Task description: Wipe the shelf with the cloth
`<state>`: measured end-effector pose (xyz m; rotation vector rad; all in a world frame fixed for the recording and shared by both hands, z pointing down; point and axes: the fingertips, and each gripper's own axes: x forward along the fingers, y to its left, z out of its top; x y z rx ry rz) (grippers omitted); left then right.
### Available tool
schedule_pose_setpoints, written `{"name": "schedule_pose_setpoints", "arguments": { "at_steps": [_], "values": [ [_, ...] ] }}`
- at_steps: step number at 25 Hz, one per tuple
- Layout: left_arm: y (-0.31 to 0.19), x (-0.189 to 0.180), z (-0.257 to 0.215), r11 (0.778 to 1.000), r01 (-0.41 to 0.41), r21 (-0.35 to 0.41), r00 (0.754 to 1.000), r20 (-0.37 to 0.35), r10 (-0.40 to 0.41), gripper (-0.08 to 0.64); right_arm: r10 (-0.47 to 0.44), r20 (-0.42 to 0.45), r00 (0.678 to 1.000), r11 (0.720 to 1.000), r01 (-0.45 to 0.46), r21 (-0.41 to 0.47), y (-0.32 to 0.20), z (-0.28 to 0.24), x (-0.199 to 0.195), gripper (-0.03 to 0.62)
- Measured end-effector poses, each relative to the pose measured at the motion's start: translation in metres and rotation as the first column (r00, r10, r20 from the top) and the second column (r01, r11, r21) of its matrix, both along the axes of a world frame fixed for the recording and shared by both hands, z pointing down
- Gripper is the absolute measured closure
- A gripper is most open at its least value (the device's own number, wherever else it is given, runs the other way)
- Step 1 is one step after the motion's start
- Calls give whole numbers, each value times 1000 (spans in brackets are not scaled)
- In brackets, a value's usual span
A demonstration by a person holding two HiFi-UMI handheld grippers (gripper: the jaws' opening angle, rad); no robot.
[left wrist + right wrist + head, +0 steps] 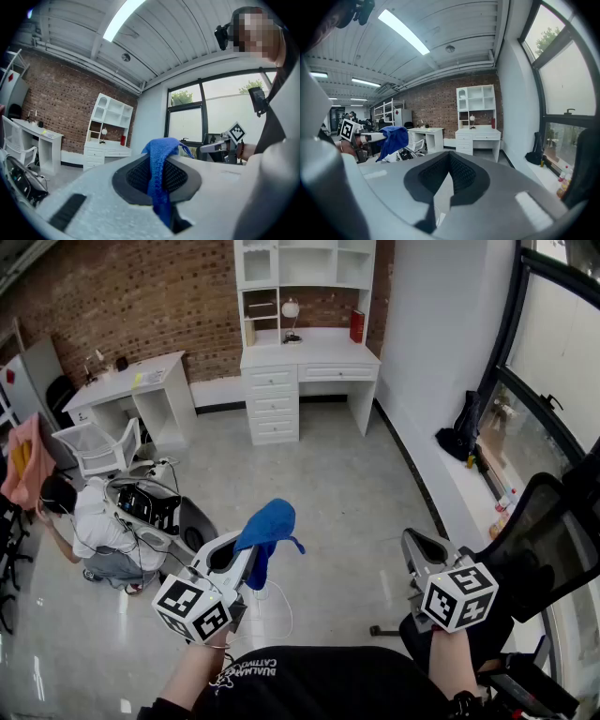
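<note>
Now the fingers of my left gripper (159, 164) are clamped on the blue cloth (161, 152), which stands up between the pads and flops over their tips, one end hanging down toward me. That gripper holds it in the air above the grey floor (347, 484). My right gripper (451, 164) has its fingers drawn together with nothing between them, off to the right and well apart from the left one. Far across the room, the white shelf (305, 268) stands on a white desk (309, 357) against the brick wall (141, 296). At the left, a person (94, 531) crouches near a white chair (98, 446).
</note>
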<state>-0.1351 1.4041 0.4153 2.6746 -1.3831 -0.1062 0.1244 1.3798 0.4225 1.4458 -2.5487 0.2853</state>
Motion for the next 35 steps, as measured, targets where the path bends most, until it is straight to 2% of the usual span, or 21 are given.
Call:
{"name": "schedule_pose_setpoints", "arguments": {
  "at_steps": [5, 11, 14, 16, 20, 23, 30, 35],
  "values": [
    [-7, -5, 3, 1000, -3, 8, 1000, -8, 3, 531, 3, 1, 1000, 1000, -3, 6, -8, 4, -3, 584],
    [-22, -38, 1, 999, -30, 18, 1000, 3, 30, 529, 17, 16, 1000, 1000, -17, 17, -25, 5, -40, 584],
    [-31, -54, 11, 1000, -28, 13, 1000, 9, 28, 531, 28, 13, 1000, 1000, -28, 0, -27, 22, -53, 584],
    [-41, -60, 20, 1000, -22, 0, 1000, -21, 22, 531, 34, 20, 999, 999, -33, -30, -33, 35, -56, 584],
    [-59, -51, 26, 994, -113, -11, 992, -49, 113, 531, 56, 105, 993, 997, -50, -63, -58, 39, -55, 584],
    [-78, -46, 26, 982, -186, -11, 982, -37, 185, 532, 46, 111, 993, 996, -38, -75, -84, 44, -64, 584],
    [-189, -42, 23, 985, -173, -4, 985, 9, 173, 532, 19, 8, 1000, 999, -19, -49, -174, 39, -69, 584],
    [-290, -23, 10, 974, -221, 44, 974, -43, 223, 532, 14, 6, 1000, 1000, -13, -28, -273, 29, -52, 584]
  ]
}}
